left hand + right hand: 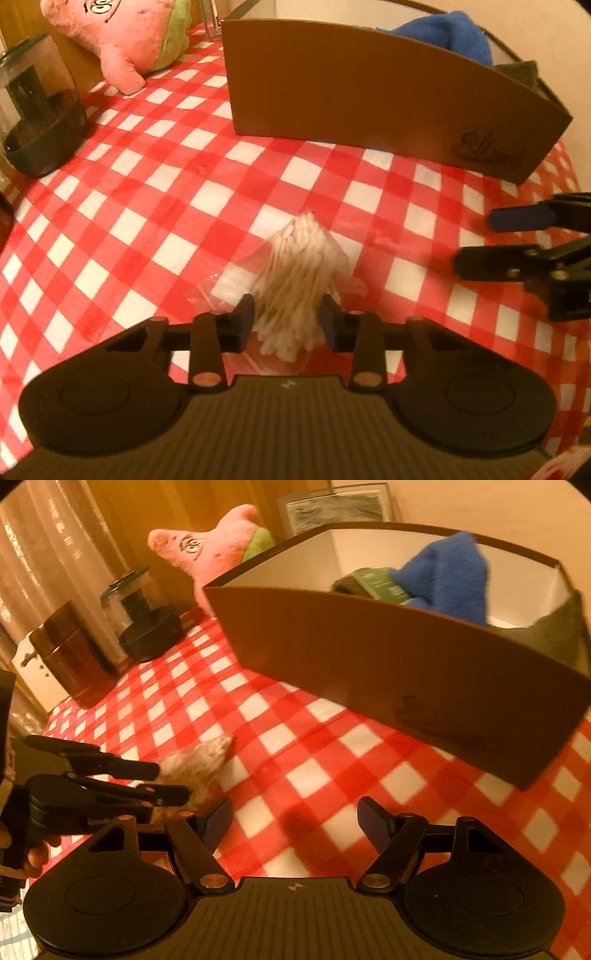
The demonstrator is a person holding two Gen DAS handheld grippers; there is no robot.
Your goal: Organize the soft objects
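Far left on my left camera, a dark jar [40, 110] stands at the table edge, with a pink plush toy [125, 40] lying just behind it on the red-and-white checked cloth [147, 206].

Coming to the middle: the bag of cotton swabs [299, 273] lies on the cloth, out in front of the brown box [369, 92] and well apart from it. My left gripper [288, 321] is down over it, fingers either side of the bundle. The pads sit right against the swabs, but I can't tell whether they are squeezing or only touching.

The box stands open-topped. A blue cloth [450, 33] pokes above its rim, and the right camera shows a green-labelled dark bundle [373, 581] in there beside it.

Over on the right, my right gripper [295, 821] hangs above bare cloth, tongs spread wide, nothing between them. It's near the box front and just beside the swabs.
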